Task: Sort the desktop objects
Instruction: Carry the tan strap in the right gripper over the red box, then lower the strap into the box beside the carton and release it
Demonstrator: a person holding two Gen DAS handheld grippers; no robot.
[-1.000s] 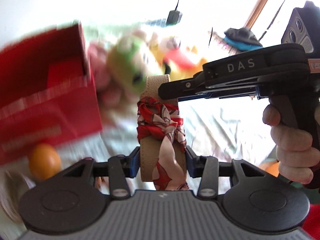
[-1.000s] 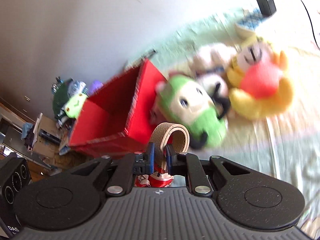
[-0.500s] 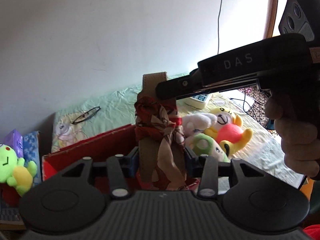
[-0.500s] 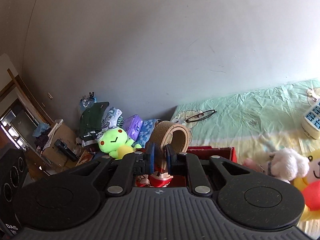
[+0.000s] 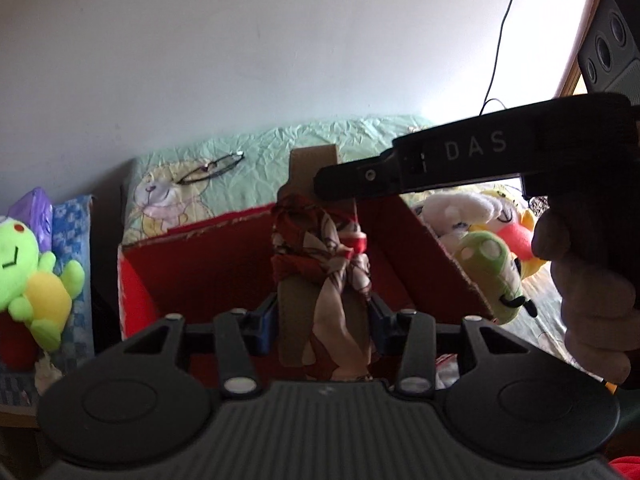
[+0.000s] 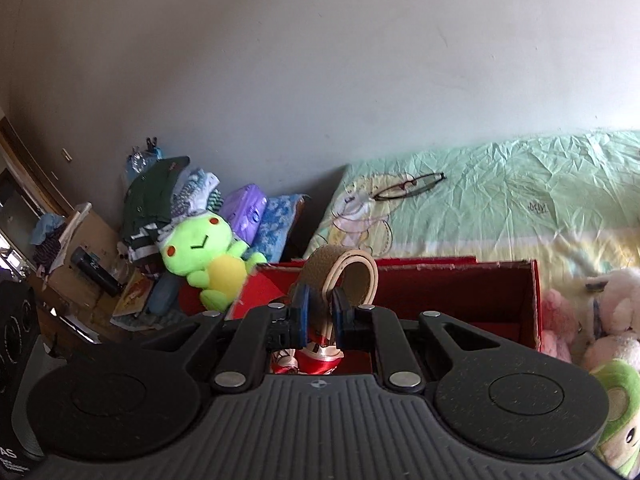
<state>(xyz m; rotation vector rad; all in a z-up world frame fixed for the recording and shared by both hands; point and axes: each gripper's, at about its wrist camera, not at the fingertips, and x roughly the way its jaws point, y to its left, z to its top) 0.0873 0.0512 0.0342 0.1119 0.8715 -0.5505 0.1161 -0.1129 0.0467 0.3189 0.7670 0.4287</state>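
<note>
Both claws clamped one tan belt (image 5: 306, 184) wrapped in a red patterned scarf (image 5: 320, 248): left claw (image 5: 322, 322) low across it, right claw (image 6: 319, 316) pinching the upper loop. Belt hung above the open red box (image 5: 208, 264) on the bed (image 6: 520, 200).

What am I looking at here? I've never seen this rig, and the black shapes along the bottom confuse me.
Those black shapes are handheld two-finger tools, one per hand, each with a camera looking along its fingers. The left tool and the right tool both grip one tan strap tied with a red patterned scarf, held over an open red box. In the left view the right tool crosses the frame, held by the right hand. Plush toys and glasses lie on the green sheet.
</note>
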